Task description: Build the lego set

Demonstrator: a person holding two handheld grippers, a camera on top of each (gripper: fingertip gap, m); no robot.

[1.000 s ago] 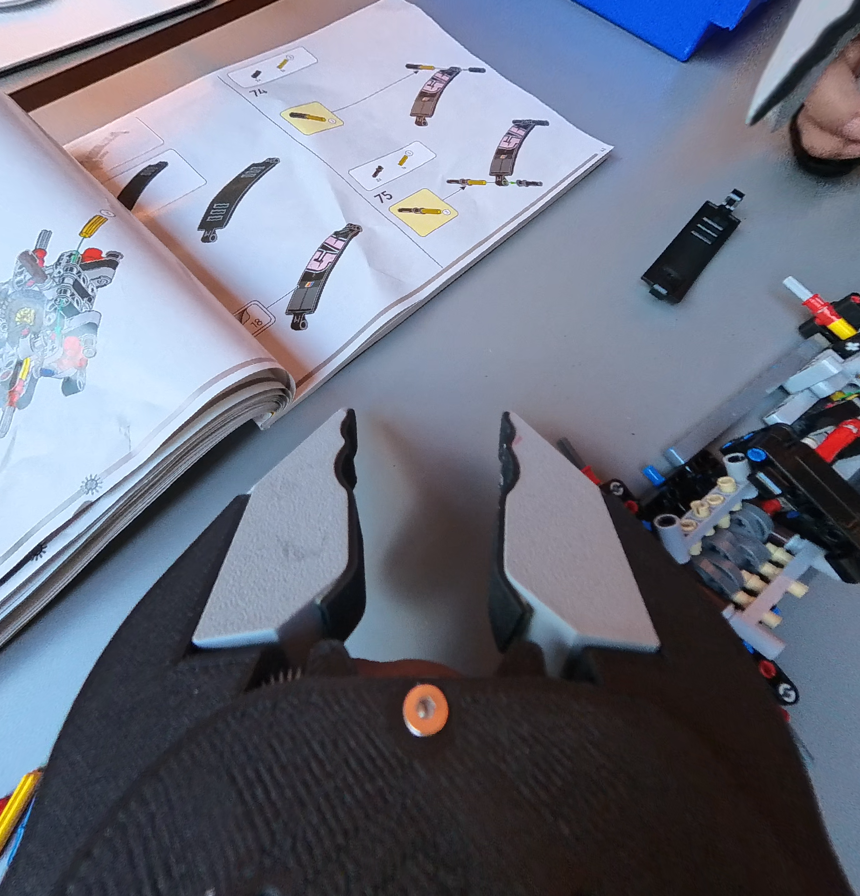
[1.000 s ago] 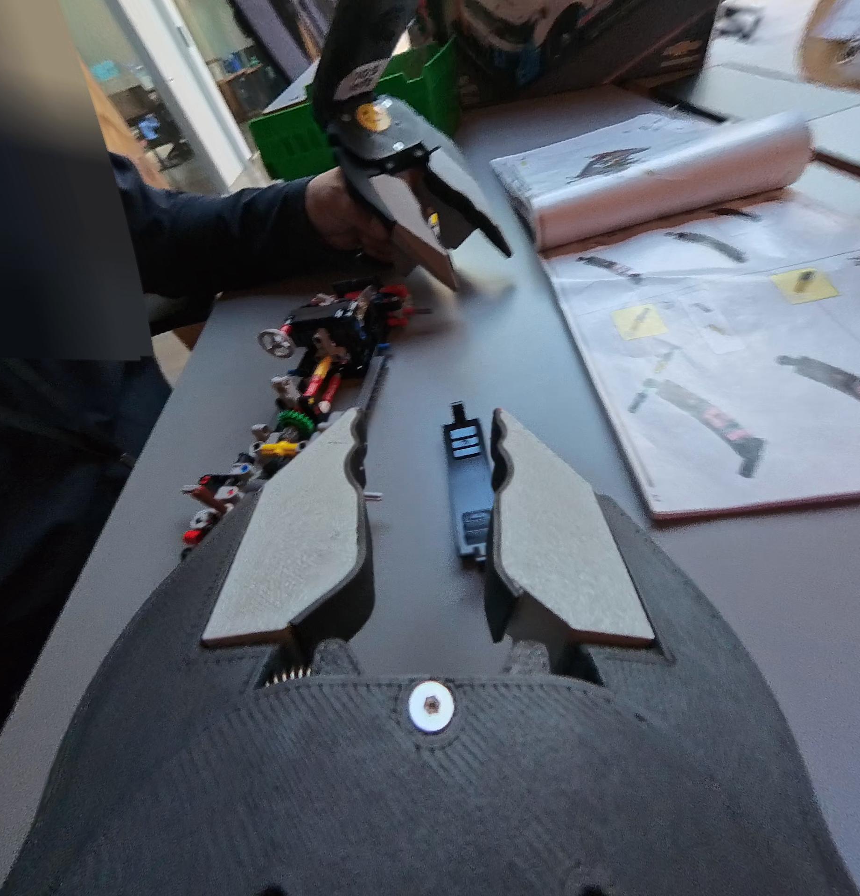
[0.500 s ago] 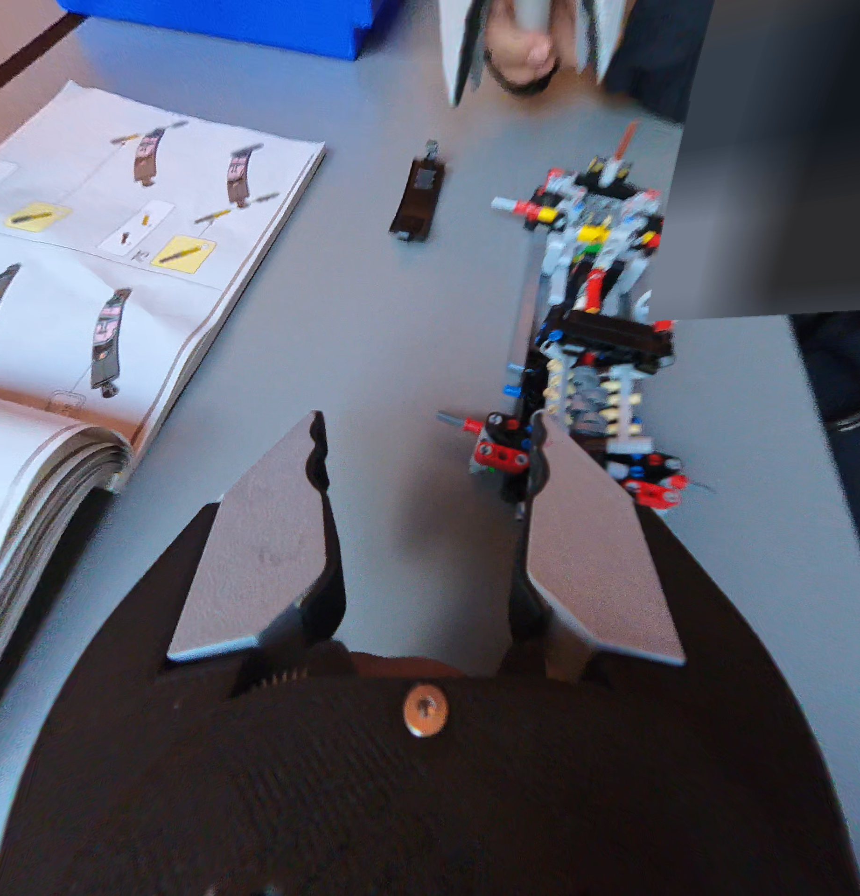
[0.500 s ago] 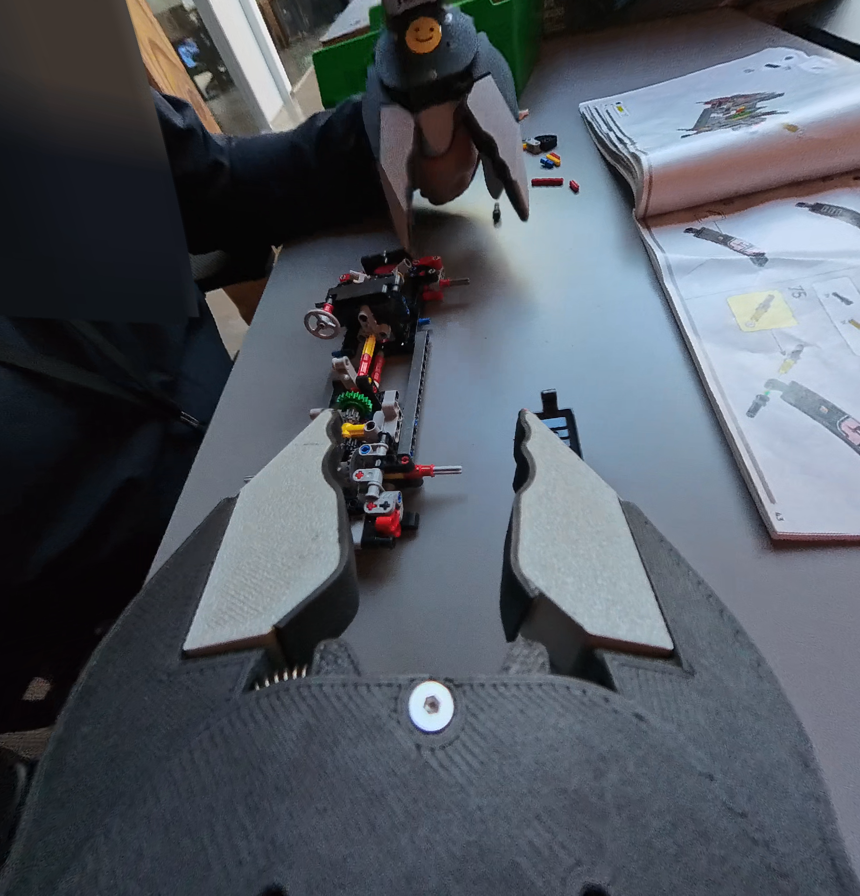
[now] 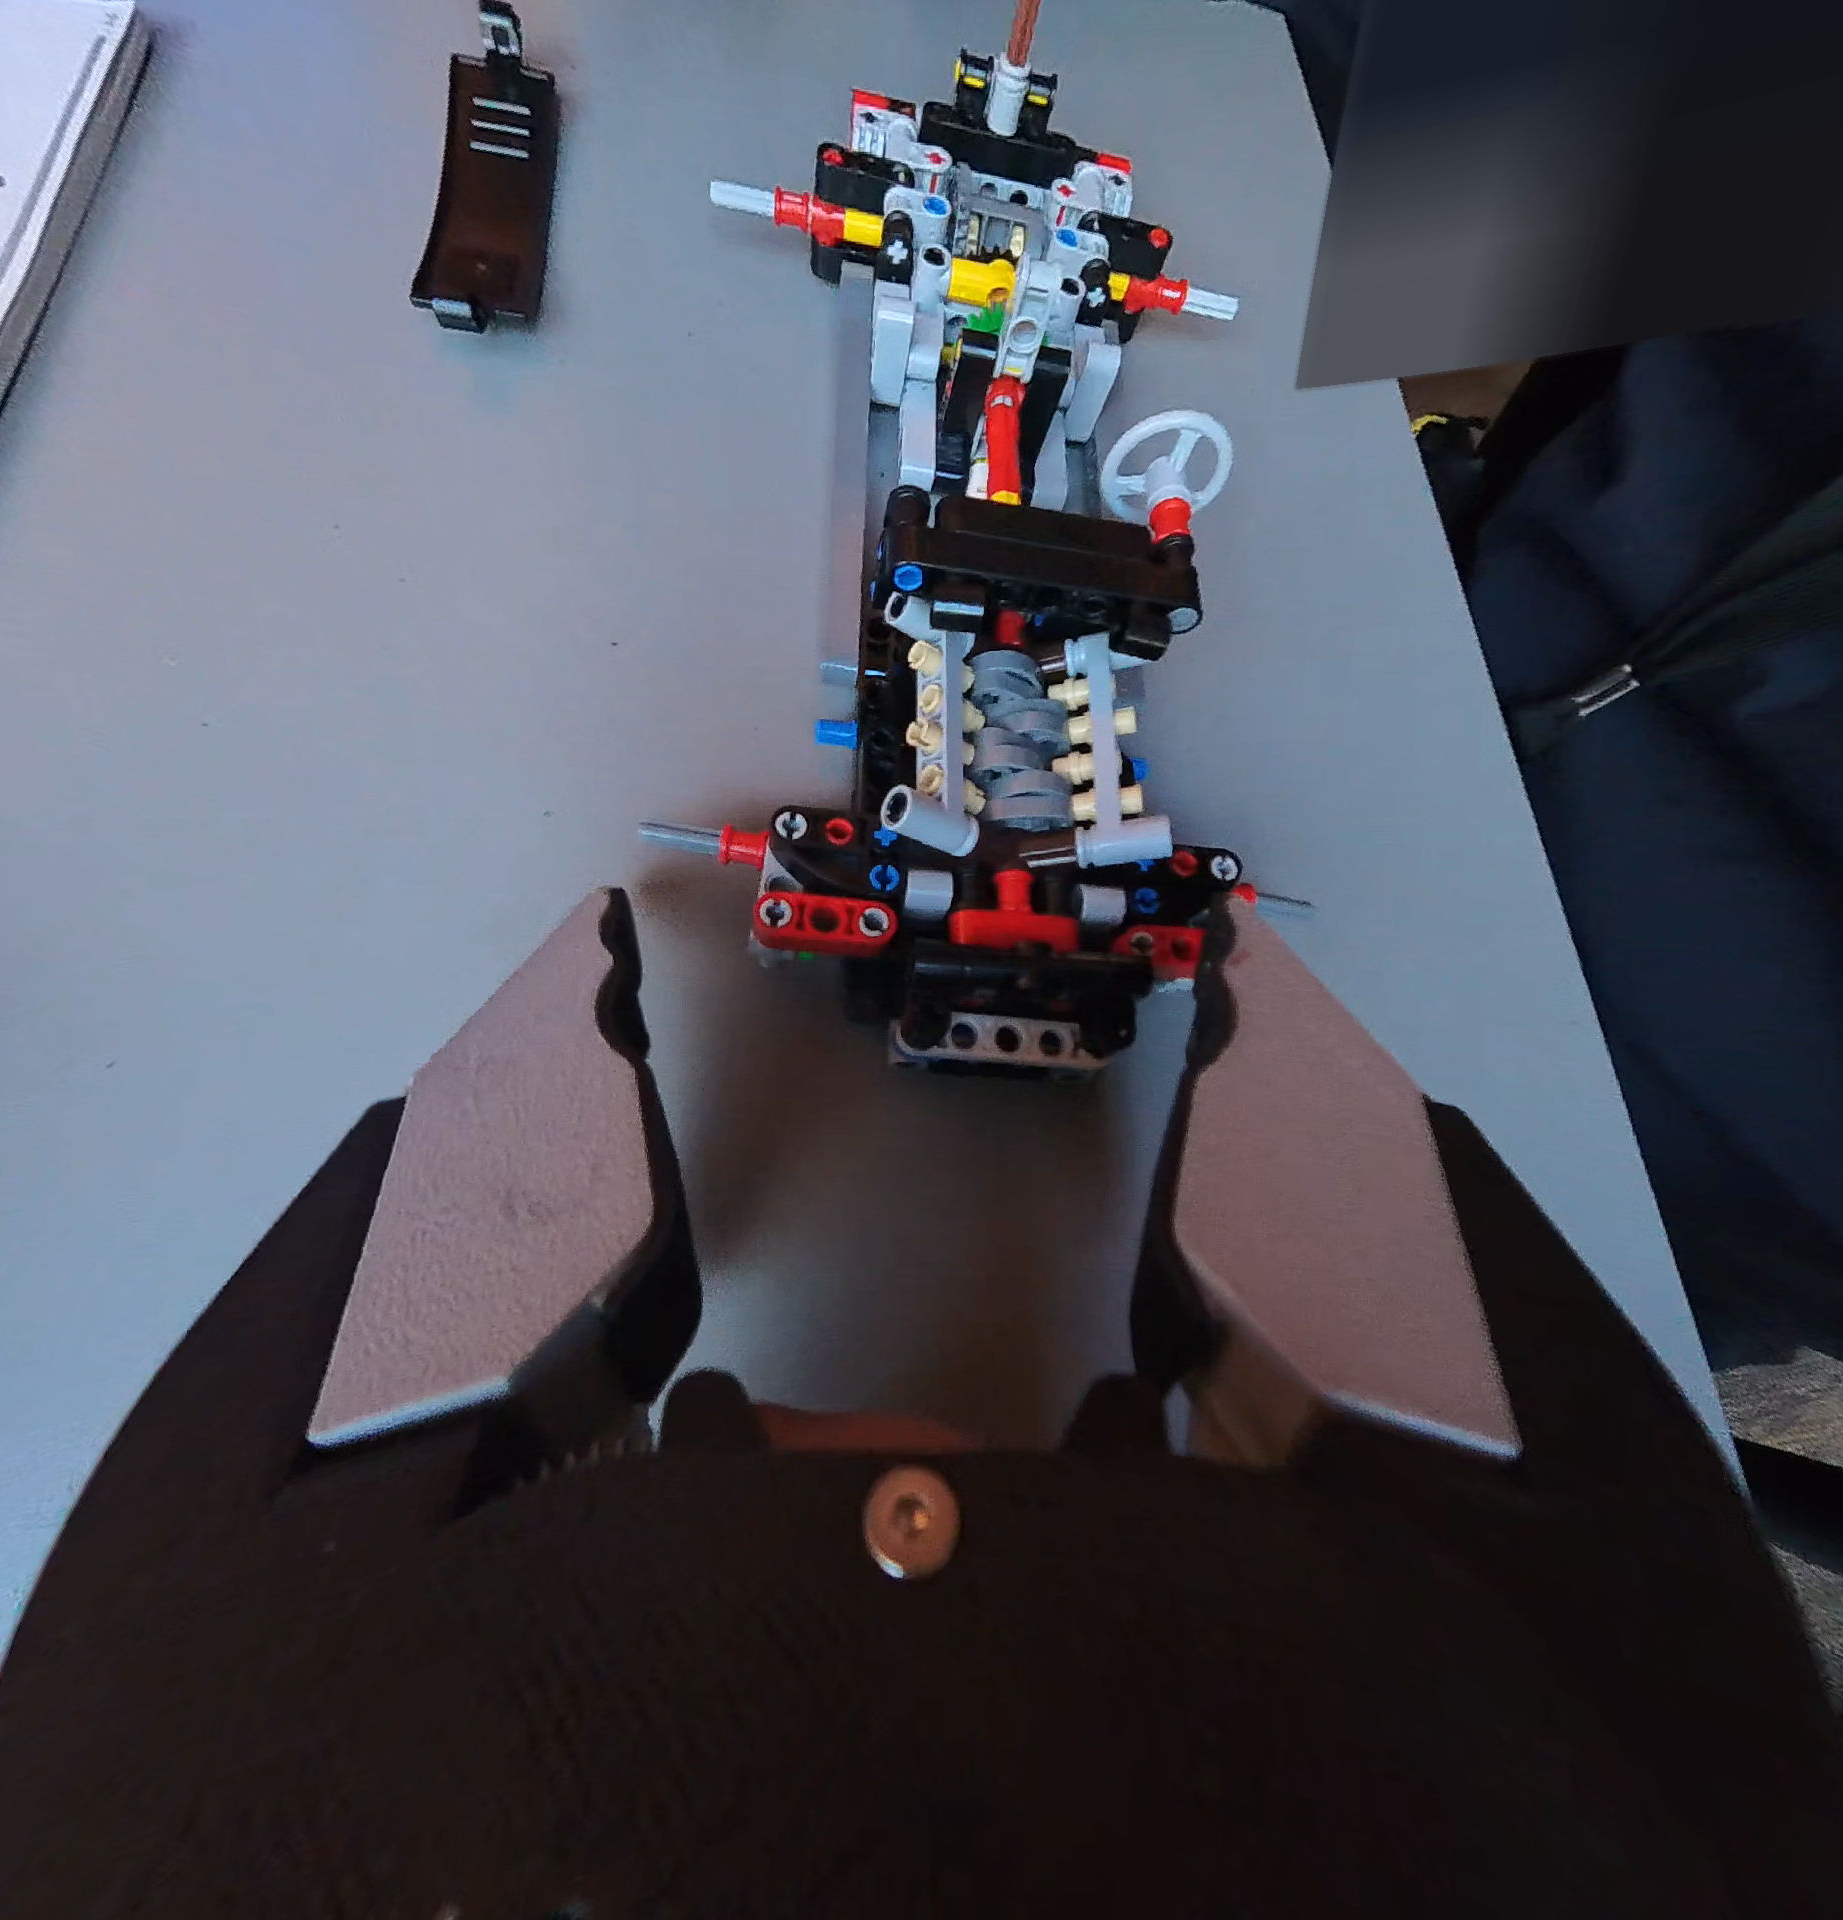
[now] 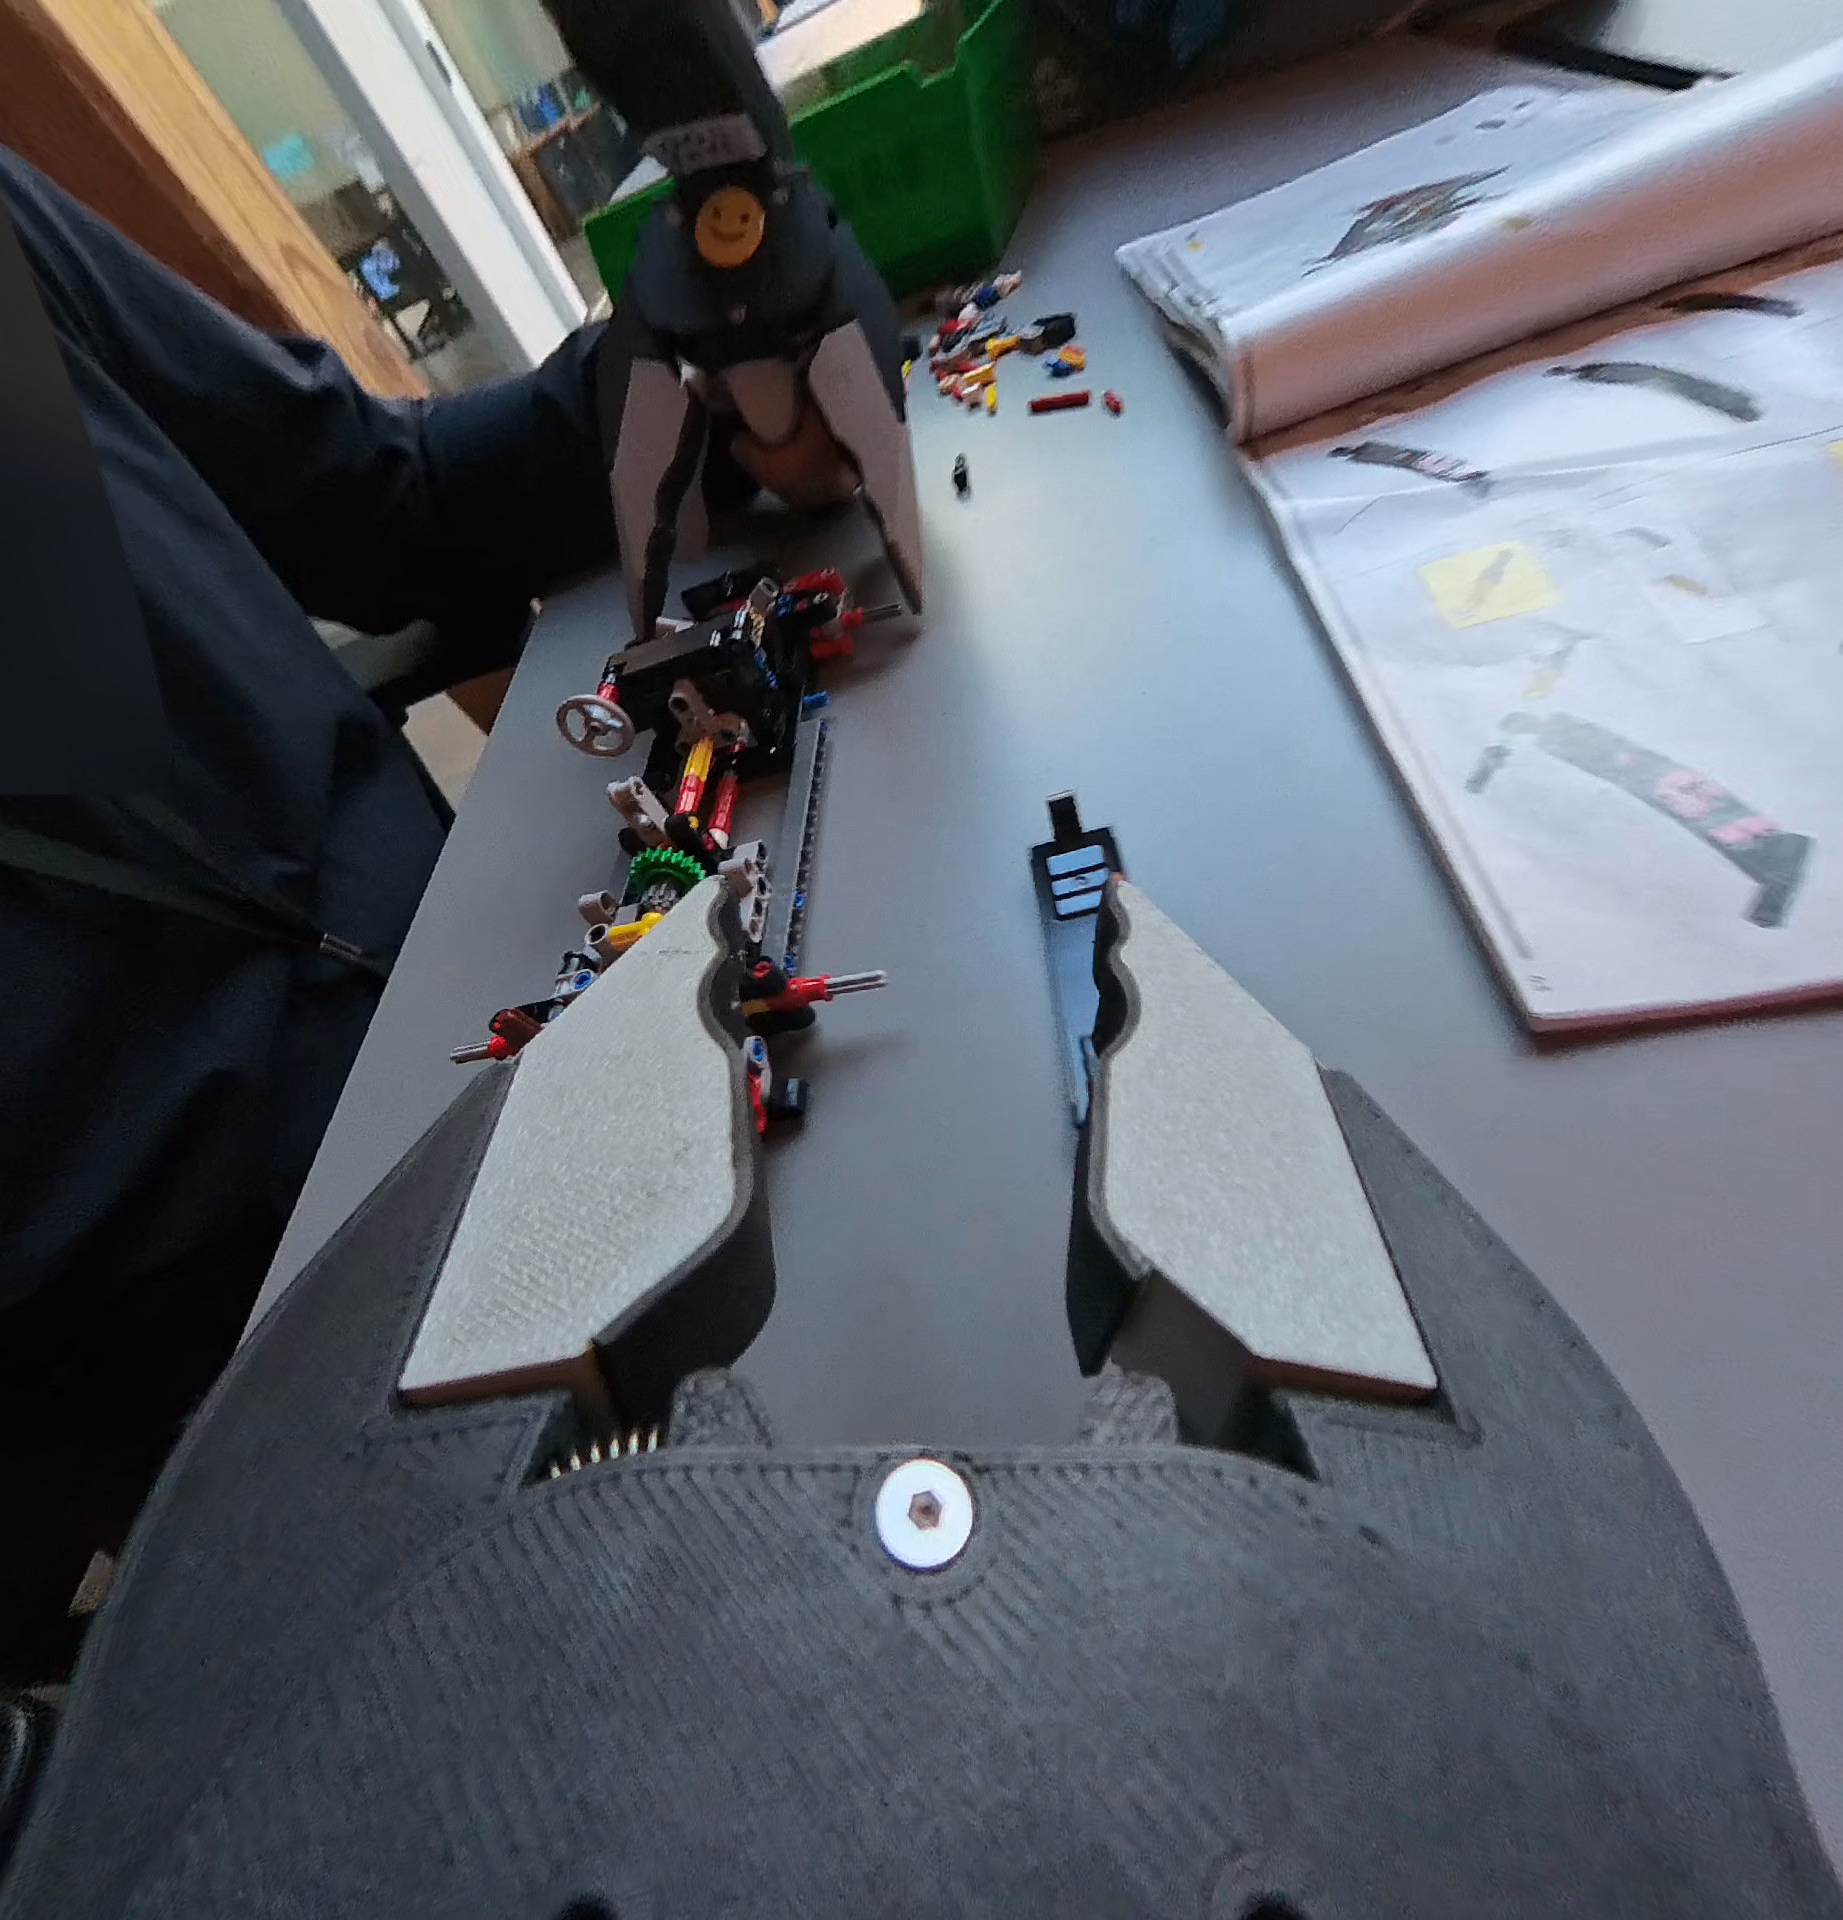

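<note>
Two grippers: I have both spread, neither pinching anything.
Left gripper (image 5: 912,914): jaws wide on either side of the near end of the long multicoloured plastic brick-built car chassis (image 5: 1010,665); the right fingertip looks to be at its red corner piece, the left fingertip stands clear of it.
Right gripper (image 6: 917,935): hovers over bare grey bench (image 6: 1000,644), between the chassis' other end and the flat black curved plastic panel (image 6: 1073,883).
Chassis handling: I judge it light and stiff but fragile; thin axle pins and the small white steering wheel (image 5: 1166,457) would pop off. The black cross-beams look the safest place to take hold.
Panel handling: thin, light, lying flat, so awkward to pinch except by its edges.
Around: open paper instruction booklet (image 6: 1582,644) to my right; scattered small loose pieces (image 6: 1000,343) and a green bin (image 6: 896,156) farther off.
In the way: the protruding axles near both grippers; the bench edge just beside the chassis.
</note>
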